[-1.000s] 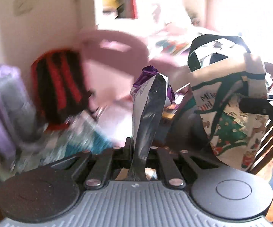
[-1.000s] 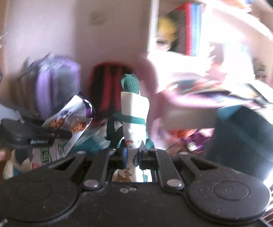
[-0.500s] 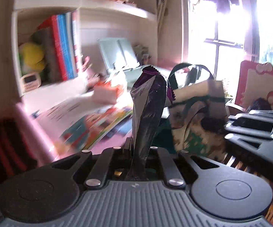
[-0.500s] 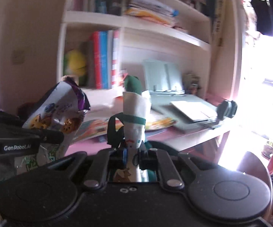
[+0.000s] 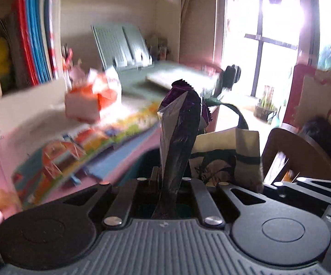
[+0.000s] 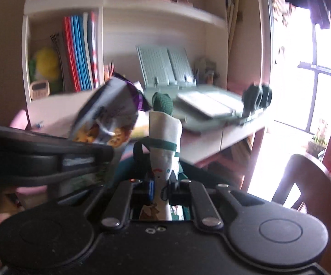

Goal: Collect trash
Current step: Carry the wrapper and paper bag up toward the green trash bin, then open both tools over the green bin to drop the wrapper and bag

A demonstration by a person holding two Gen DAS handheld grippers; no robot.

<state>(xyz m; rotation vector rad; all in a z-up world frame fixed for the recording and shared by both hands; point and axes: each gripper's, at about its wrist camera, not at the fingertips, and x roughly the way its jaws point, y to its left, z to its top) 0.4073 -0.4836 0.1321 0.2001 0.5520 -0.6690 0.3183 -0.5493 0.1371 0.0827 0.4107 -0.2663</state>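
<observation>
Left wrist view: a blurred bedroom corner, seen past the left gripper [image 5: 168,183] and its load.
Shelf unit [image 6: 64,2]: white, against the wall, with upright red and blue books [image 6: 79,52] in one compartment beside a yellow soft toy [image 6: 46,63].
Window [image 5: 273,43]: on the right, very bright, washing out what is near it.
Desk [image 5: 128,160]: pink-edged, covered with colourful printed sheets; a pale green book stand [image 6: 165,65] stands at its back, and a red-and-white carton [image 5: 89,102] sits in front of the books, smeared by motion.
Chair [image 5: 298,151]: dark wooden back, to the right of the desk.
Paper bag [image 5: 245,153]: Christmas print with green handles, held up in the air in front of the desk; in the right wrist view its folded top edge rises straight up between the fingers.
Right gripper [image 6: 160,186]: its fingers are pinched onto the bag's upper edge.
Snack wrapper [image 5: 176,142]: silver inside, purple at the crimped top, standing upright just left of the bag's opening; cookie print shows in the right wrist view.
Left gripper: its fingers are clamped on the wrapper's lower end, and its body lies close beside the right gripper.
</observation>
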